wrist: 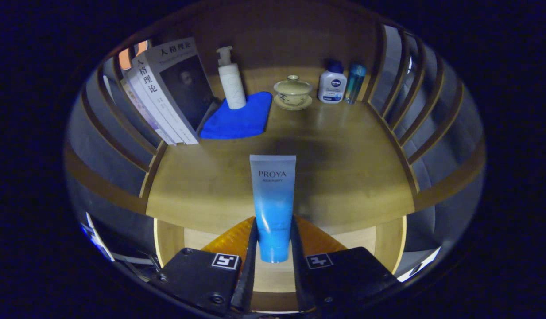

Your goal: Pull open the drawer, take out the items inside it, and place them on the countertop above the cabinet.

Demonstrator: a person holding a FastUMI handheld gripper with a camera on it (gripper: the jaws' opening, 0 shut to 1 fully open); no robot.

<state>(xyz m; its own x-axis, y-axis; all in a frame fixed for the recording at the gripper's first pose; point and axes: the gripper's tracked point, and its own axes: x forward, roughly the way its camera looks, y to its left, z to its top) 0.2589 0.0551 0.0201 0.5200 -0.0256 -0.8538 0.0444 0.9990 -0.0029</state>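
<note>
- Hand-held gripper [273,248]: both fingers clamped on the lower end of a blue tube [273,204], one finger against each side.
- Blue tube: upright between the fingers, capped end down, flat crimped end up; held over the front edge of the tabletop [343,177].
- Drawer [273,274]: open beneath the fingers, pale wooden floor and side walls visible; an orange item [230,241] lies inside, showing on both sides of the tube.
- Tabletop, far left: a row of books [166,93] standing and leaning.
- Beside the books: a folded blue cloth [239,117] with a white pump bottle [232,82] standing on its rear part.
- Far centre: a lidded cup [293,91] on a saucer.
- Far right: a white bottle with dark cap [332,84], and just beside it a slim teal bottle [355,82].
- Slatted wooden rails [405,119] flank the tabletop on both sides.
</note>
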